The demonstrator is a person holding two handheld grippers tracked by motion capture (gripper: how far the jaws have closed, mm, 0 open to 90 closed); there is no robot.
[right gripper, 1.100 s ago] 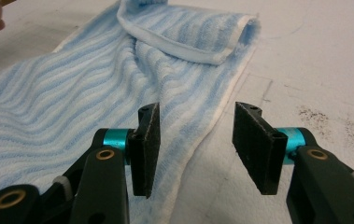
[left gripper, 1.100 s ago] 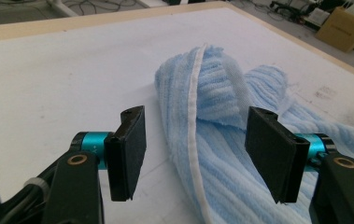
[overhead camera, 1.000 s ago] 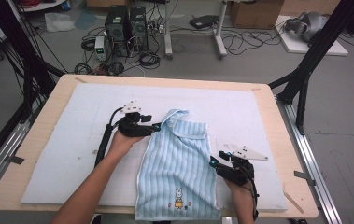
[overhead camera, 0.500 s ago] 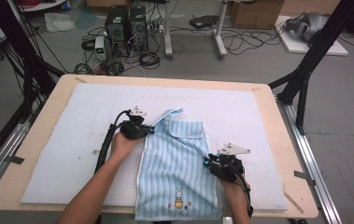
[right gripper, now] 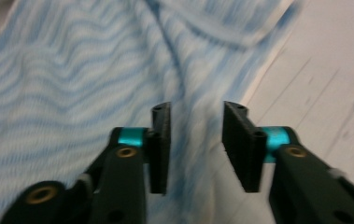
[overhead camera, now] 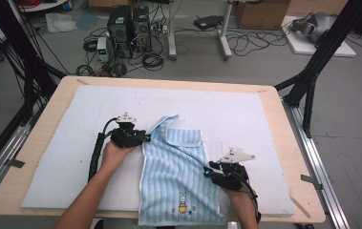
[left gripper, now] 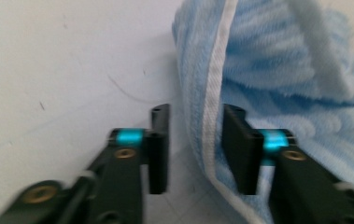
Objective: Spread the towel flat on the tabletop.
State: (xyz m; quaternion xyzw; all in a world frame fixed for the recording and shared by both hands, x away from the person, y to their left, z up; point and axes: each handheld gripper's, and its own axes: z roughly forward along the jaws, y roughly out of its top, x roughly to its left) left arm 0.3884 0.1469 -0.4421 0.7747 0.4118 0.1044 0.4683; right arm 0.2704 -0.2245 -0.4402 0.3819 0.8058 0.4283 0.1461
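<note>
Towel [overhead camera: 181, 171] on white mat [overhead camera: 64, 143], both claws parted astride its side edges.

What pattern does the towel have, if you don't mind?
Light blue stripes on the towel, clearest in the high view.

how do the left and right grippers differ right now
The left gripper straddles the towel's white-hemmed left edge, which runs between its jaws; the right gripper sits over the towel's right edge, above striped cloth. In the high view the left is by the far, folded-over end, the right nearer the person. Both have parted jaws.
</note>
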